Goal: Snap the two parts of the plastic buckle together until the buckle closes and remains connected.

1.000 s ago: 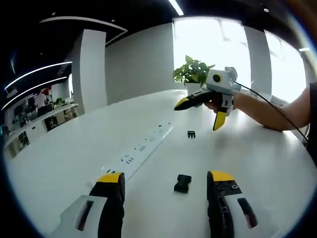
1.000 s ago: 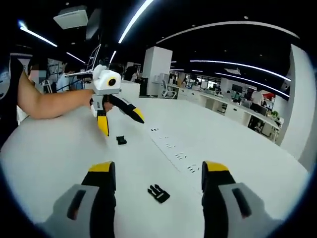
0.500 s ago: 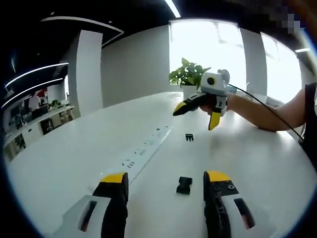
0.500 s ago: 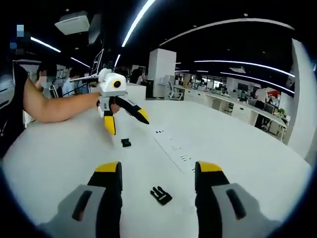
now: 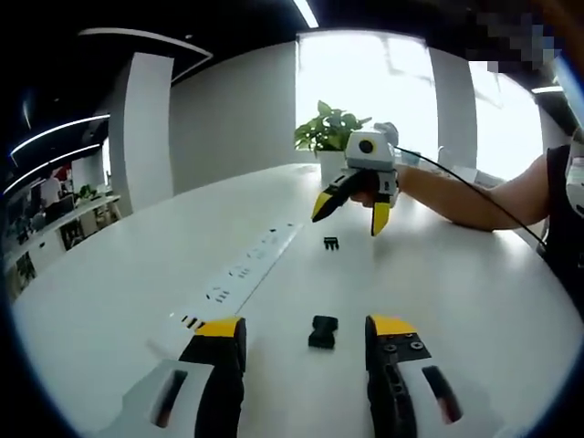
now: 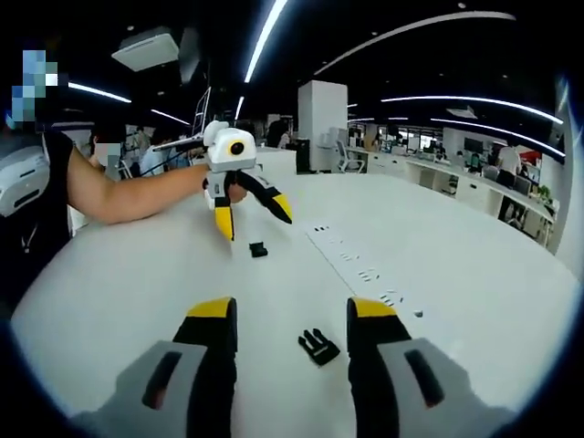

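Running between buckle halves [image 5: 323, 331] [image 5: 330, 243]: socket strip [image 5: 239, 279].

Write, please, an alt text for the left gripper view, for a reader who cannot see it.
The left tongs, open, hover over a white table with a small black buckle part lying between the jaws. Farther away, the right tongs, also open, hang above the other buckle part, near a potted plant.
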{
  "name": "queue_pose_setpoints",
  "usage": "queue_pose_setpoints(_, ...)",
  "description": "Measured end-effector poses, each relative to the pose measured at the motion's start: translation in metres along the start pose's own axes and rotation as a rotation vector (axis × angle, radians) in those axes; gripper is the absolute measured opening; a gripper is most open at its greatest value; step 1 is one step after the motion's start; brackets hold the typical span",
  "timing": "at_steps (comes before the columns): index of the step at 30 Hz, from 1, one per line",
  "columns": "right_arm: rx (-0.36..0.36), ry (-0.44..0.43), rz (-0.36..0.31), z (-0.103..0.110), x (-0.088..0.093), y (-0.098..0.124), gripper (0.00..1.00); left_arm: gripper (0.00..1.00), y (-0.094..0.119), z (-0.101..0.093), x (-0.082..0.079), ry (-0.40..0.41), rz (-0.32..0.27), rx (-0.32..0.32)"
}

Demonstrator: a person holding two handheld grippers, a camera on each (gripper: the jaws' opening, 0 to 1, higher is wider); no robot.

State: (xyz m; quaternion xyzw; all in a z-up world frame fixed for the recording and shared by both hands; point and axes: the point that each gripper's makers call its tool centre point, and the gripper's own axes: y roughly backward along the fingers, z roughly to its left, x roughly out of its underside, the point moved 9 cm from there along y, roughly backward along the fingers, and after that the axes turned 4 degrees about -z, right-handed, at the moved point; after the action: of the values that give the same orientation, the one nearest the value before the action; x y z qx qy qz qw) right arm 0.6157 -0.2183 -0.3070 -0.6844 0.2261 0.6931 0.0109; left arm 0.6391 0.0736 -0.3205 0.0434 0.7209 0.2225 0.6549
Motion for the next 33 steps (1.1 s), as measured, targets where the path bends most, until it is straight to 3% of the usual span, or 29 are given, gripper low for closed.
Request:
queue_pose_setpoints(7, 0.001, -0.009, 0.019, -0.001, 0.006, 0.003, 0.40, 0.52, -0.003, -0.004, 0.002, 0.010, 0.001, 0.041)
queue_pose_setpoints(12, 0.008, -0.004, 0.034, -0.003, 0.011, 0.002, 0.36, 0.52, -0.005, -0.004, 0.003, 0.008, 0.008, 0.035)
queue_pose_setpoints(23, 0.017, -0.052, 0.035, -0.009, 0.018, 0.008, 0.34, 0.49, -0.008, -0.007, 0.005, 0.020, 0.013, 0.044)
queue_pose_setpoints(25, 0.010, -0.101, 0.039, -0.009, 0.020, 0.008, 0.37, 0.49, -0.009, -0.007, 0.005, 0.023, 0.016, 0.047)
queue_pose_setpoints(33, 0.002, -0.110, 0.072, -0.008, 0.025, 0.009, 0.35, 0.46, -0.010, -0.009, 0.007, 0.028, 0.025, 0.056)
